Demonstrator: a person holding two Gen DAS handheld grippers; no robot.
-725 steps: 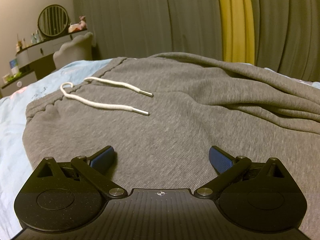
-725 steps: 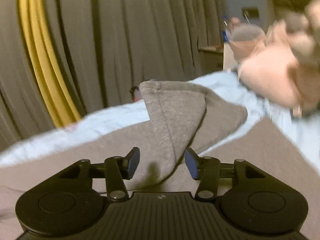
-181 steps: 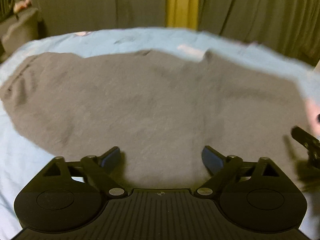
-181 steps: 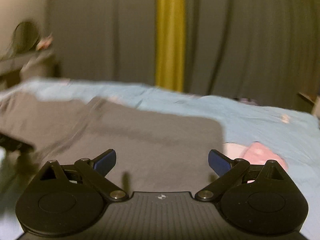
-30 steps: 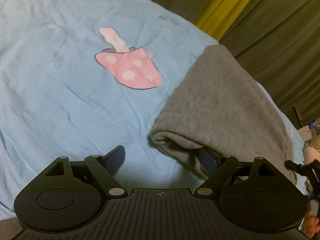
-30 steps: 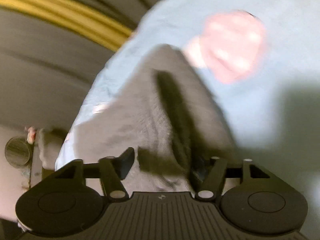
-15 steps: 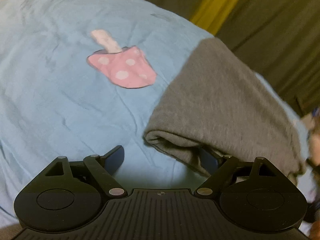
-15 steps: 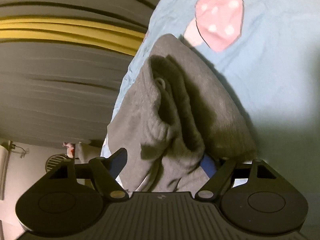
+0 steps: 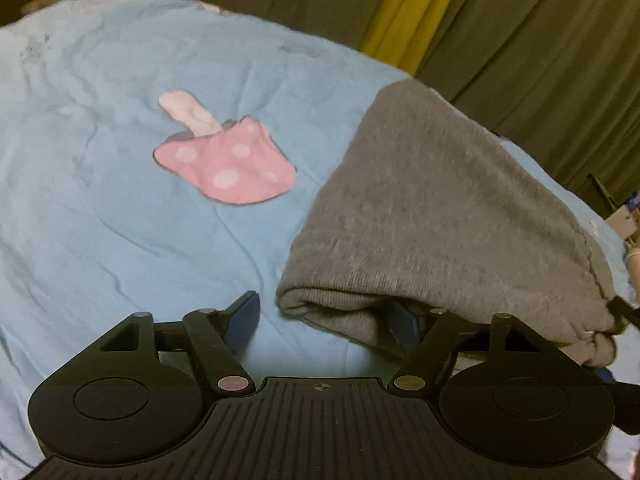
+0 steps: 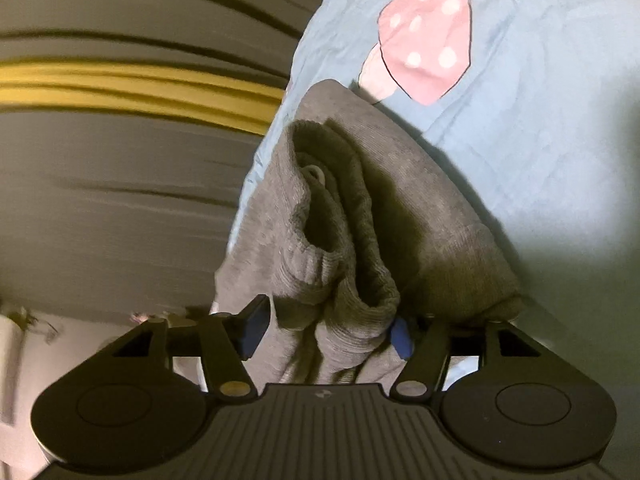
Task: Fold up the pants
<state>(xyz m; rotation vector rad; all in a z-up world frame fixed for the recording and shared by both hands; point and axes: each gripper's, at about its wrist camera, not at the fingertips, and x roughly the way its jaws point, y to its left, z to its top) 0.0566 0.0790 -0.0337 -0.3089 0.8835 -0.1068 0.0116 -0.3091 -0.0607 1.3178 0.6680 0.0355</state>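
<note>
Grey pants (image 9: 432,216), folded into a thick bundle, lie on a bed under a light blue sheet (image 9: 100,184); a pink mushroom print (image 9: 228,160) sits on the sheet just beside the bundle's left edge in the left wrist view. Left hand-held gripper (image 9: 324,320): jaws have just been closing. Its right finger is tucked under the near folded edge of the bundle, the left finger stands free over bare sheet, apart from the cloth; only the bundle's near corner lies between them, not pinched. Right hand-held gripper (image 10: 326,332), view rolled sideways: jaws have also just been closing. The layered end of the pants (image 10: 360,240) with ribbed cuffs fills the gap between its fingers; the right blue pad touches a cuff, the left pad sits just beside the fabric, and whether it presses I cannot tell. A small pale loop, perhaps drawstring, shows deep inside the folds; too small to be sure. Mushroom print (image 10: 424,40) lies beyond the bundle in this view. Dark curtains with a yellow stripe (image 9: 404,12) hang behind the bed.
</note>
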